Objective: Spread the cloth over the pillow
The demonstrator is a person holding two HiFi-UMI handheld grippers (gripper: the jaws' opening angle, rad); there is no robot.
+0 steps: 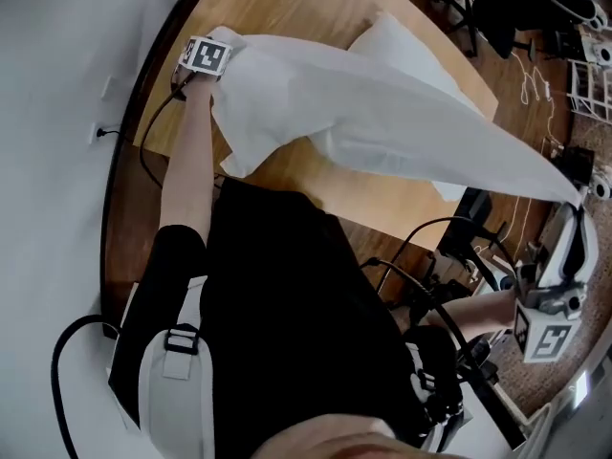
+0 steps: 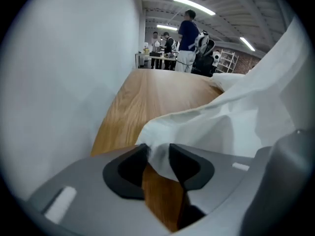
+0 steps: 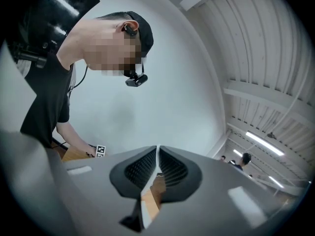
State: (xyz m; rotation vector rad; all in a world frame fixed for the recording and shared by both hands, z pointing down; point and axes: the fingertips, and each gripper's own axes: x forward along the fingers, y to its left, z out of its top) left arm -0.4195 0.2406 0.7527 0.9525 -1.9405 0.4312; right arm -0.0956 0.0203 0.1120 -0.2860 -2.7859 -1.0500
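A white cloth hangs taut in the air across the wooden table, from the far left corner to the near right. Under it lies a white pillow, partly showing behind the cloth's far edge. My left gripper is at the cloth's left end. In the left gripper view its jaws stand apart, with a cloth corner lying loosely between them. My right gripper is off the table's near right corner, shut on the cloth's other end, seen as a thin white edge between the closed jaws.
A white wall runs along the table's left side. Chairs and cables and a wire rack stand beyond the far right. Black equipment sits by the near edge. Several people stand far behind the table.
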